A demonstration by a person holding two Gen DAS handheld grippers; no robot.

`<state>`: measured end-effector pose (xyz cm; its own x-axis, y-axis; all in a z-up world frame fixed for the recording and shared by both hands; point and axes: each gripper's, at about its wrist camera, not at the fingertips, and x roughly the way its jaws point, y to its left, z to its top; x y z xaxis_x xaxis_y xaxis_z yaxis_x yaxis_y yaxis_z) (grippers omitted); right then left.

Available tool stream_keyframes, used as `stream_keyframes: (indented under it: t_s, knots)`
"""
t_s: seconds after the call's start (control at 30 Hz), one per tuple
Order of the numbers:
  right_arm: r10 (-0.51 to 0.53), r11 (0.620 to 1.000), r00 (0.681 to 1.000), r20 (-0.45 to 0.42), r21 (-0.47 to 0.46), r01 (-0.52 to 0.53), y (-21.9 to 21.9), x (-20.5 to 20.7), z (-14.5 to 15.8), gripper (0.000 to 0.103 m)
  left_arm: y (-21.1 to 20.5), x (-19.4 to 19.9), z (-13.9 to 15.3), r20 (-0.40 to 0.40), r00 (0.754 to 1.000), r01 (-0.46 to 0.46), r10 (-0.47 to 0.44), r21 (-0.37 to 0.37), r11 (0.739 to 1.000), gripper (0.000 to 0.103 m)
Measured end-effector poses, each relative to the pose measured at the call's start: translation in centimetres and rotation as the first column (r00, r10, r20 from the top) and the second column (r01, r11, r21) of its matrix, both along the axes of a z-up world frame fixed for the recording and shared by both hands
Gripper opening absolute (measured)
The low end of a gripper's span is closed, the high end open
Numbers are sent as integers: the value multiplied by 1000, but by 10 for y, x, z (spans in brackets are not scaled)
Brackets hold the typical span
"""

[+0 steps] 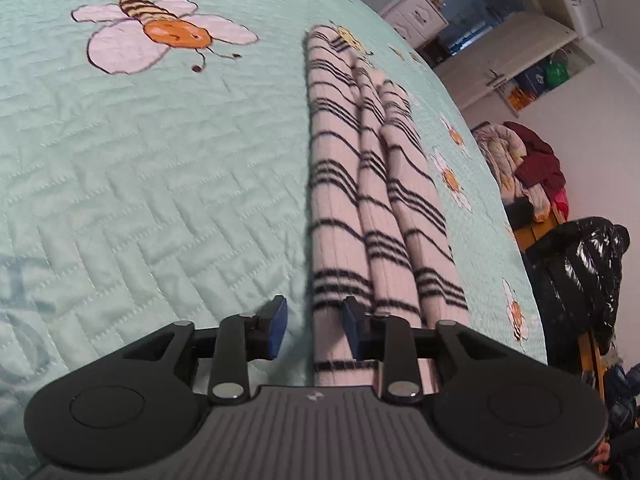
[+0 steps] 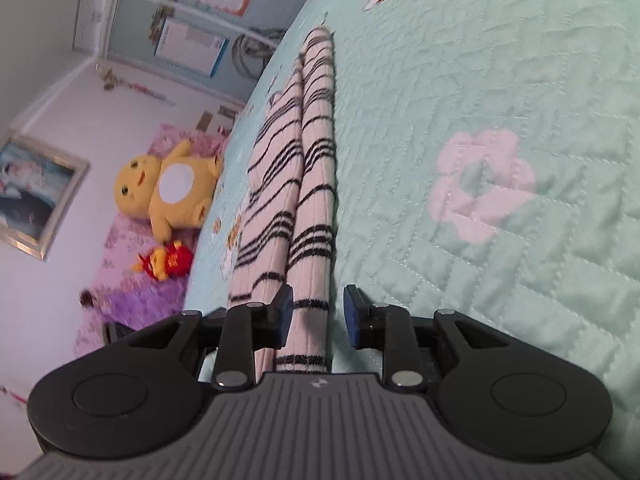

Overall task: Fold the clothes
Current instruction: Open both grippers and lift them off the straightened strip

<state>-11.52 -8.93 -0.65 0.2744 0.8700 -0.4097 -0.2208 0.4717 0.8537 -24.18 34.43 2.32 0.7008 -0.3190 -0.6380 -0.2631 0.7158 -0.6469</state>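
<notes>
Folded into long narrow bands, white with black stripes: striped garment (image 1: pixel 352 184) lying lengthwise on the mint quilted bed (image 1: pixel 160 184), near its edge. Left gripper (image 1: pixel 314 326) spread apart, nothing pinched, one pad over the fabric's end, the other over bare quilt. Right gripper (image 2: pixel 318 312) likewise parted, straddling the opposite end without pressing. Probably light, soft and limp knit, thick where layered, likely to sag and unroll if lifted by one layer. Best taken at the two short ends, through all layers at once.
</notes>
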Motion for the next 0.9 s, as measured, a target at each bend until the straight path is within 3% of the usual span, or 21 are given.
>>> stream_keyframes:
  t_s: [0.07, 0.23, 0.43, 0.67, 0.9]
  knots:
    - [15, 1000, 1000, 18, -19, -15, 5, 0, 2, 28, -1, -2, -4, 9, 1000, -8, 8, -10, 1000, 37]
    - [-7, 999, 1000, -7, 35, 8, 2, 1, -5, 28, 8, 4, -6, 17, 999, -37, 38, -66, 997, 38]
    - [-71, 992, 996, -50, 104, 76, 0, 33, -11, 29, 32, 45, -8, 33, 994, -96, 100, -101, 990, 38]
    - [-79, 987, 996, -48, 133, 85, 44, 121, -18, 29, 69, 146, -19, 47, 985, -157, 167, -168, 973, 38]
    - [-48, 980, 997, -59, 188, 58, 108, 230, -23, 31, 96, 239, -21, 57, 989, -124, 137, -195, 973, 39]
